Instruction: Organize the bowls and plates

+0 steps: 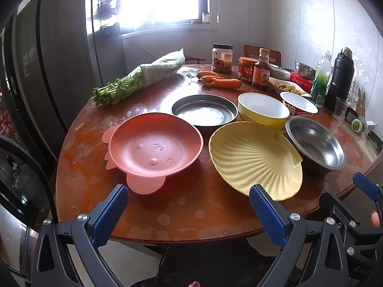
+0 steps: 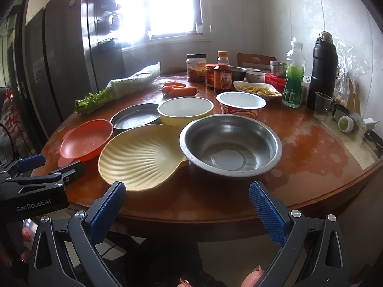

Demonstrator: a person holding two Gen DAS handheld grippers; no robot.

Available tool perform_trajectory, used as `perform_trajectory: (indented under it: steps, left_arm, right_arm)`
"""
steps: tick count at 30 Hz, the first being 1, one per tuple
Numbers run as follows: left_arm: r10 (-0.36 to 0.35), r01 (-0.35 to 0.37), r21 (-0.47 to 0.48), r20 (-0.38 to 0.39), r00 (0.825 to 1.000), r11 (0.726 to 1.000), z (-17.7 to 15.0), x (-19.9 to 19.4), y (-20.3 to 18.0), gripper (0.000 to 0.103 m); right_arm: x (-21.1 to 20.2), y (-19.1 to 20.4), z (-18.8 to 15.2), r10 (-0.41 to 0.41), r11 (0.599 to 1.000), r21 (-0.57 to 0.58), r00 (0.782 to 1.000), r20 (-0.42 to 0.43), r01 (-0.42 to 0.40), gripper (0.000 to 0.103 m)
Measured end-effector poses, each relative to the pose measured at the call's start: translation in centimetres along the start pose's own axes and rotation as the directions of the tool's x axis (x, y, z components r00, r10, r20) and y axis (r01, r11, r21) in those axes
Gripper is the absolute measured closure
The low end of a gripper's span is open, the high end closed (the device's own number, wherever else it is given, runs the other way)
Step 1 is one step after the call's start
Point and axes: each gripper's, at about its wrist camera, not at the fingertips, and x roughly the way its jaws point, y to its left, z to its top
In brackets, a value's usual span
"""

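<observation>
Several dishes sit on a round brown table [image 1: 191, 210]. A pink animal-shaped bowl [image 1: 155, 149] lies front left, a pale yellow shell plate [image 1: 256, 160] beside it, and a steel bowl [image 1: 316, 143] to the right. Behind them stand a dark metal plate [image 1: 204, 112], a yellow bowl [image 1: 263, 110] and a red noodle cup [image 1: 299, 104]. My left gripper [image 1: 189, 203] is open at the table's near edge, empty. In the right wrist view the shell plate [image 2: 141, 155] and steel bowl [image 2: 229, 143] lie just ahead of my open, empty right gripper [image 2: 188, 201].
At the back of the table lie bagged greens [image 1: 141, 79], carrots [image 1: 222, 81], jars and a sauce bottle [image 1: 262, 70], a food plate [image 2: 256, 89], a green bottle [image 2: 293, 76] and a black flask [image 2: 322, 69]. A dark fridge [image 1: 47, 59] stands at left. Bare tabletop [image 2: 311, 143] lies at right.
</observation>
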Motion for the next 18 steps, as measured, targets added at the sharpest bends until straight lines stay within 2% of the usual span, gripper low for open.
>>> perform_trajectory:
  steps: [18]
  left_arm:
    - [-0.007, 0.007, 0.006, 0.005, 1.000, 1.000, -0.07, -0.06, -0.14, 0.001]
  right_arm:
    - [0.02, 0.17, 0.13, -0.011, 1.000, -0.005, 1.000, -0.001, 0.011, 0.000]
